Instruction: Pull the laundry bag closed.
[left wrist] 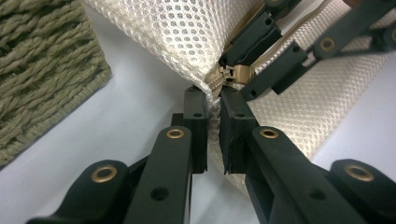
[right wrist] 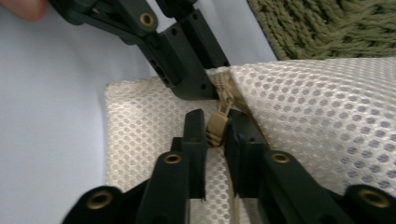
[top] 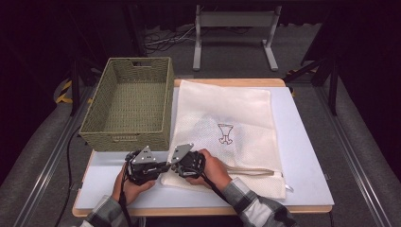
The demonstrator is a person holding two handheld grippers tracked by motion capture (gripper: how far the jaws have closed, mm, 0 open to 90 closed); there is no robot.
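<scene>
Nearest, at the table's [top: 302,142] near left edge, the mesh laundry bag's [top: 227,109] corner is pinched by the left gripper [left wrist: 213,100], while the tan zipper pull [right wrist: 217,128] is clamped by the right gripper [right wrist: 215,126]. If mesh is dragged along, the slider could be jammed, or the pull could be lost. Farther left, the woven basket [top: 130,97] is seen.

From above I see my left tool [top: 152,165] and right tool [top: 185,162] side by side at the near left corner of the mesh laundry bag [top: 227,127], both hands wrapped around them, the tool tips too small here to read. The bag lies flat across the middle of the bench [top: 302,156], a small printed emblem [top: 225,134] at its centre. A woven basket [top: 127,101] stands at the bench's far left corner, just beside the bag.
</scene>
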